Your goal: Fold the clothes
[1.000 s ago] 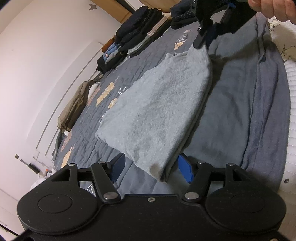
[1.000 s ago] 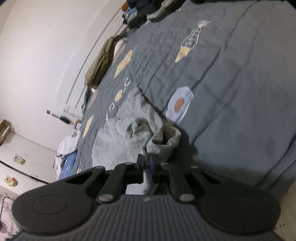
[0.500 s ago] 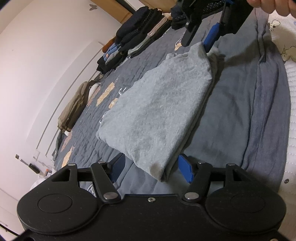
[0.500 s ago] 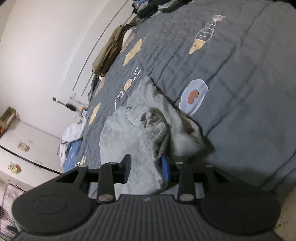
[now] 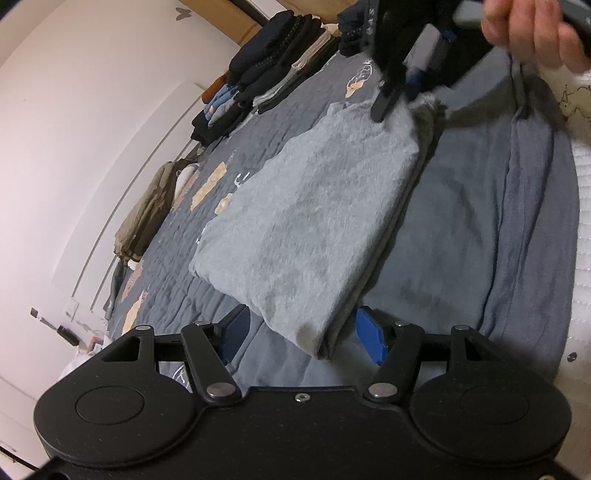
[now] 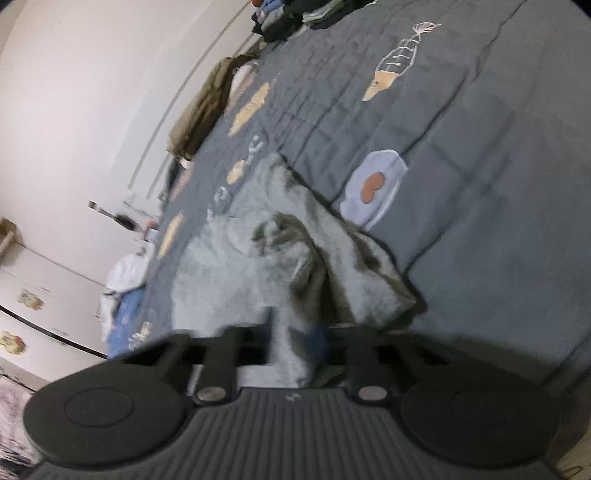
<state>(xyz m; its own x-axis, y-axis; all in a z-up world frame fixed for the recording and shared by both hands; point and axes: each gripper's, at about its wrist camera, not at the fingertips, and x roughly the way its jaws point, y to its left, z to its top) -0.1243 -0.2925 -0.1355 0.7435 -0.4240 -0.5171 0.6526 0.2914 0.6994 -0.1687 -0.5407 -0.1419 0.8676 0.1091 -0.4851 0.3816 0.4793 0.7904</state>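
Observation:
A folded grey garment (image 5: 314,206) lies flat on the dark grey quilt (image 5: 229,295). My left gripper (image 5: 303,334) is open, its blue pads (image 5: 369,339) standing either side of the garment's near corner without pinching it. At the far end, a hand (image 5: 528,33) holds my right gripper (image 5: 399,92) over the bunched far edge. The right wrist view is blurred: crumpled grey fabric (image 6: 295,266) runs between the fingers of the right gripper (image 6: 293,336), which stand fairly close together. Whether they pinch it is unclear.
Stacks of folded dark clothes (image 5: 273,74) line the far edge of the bed by the wall. An olive-brown garment (image 5: 147,214) lies along the wall side. A blue-grey sheet (image 5: 517,221) covers the right side, with white mattress (image 5: 580,184) beyond it.
The right gripper let go of the garment's far edge, opened, then pushed back into the bunched fabric with its fingers narrowing. The left gripper has stayed open at the near corner.

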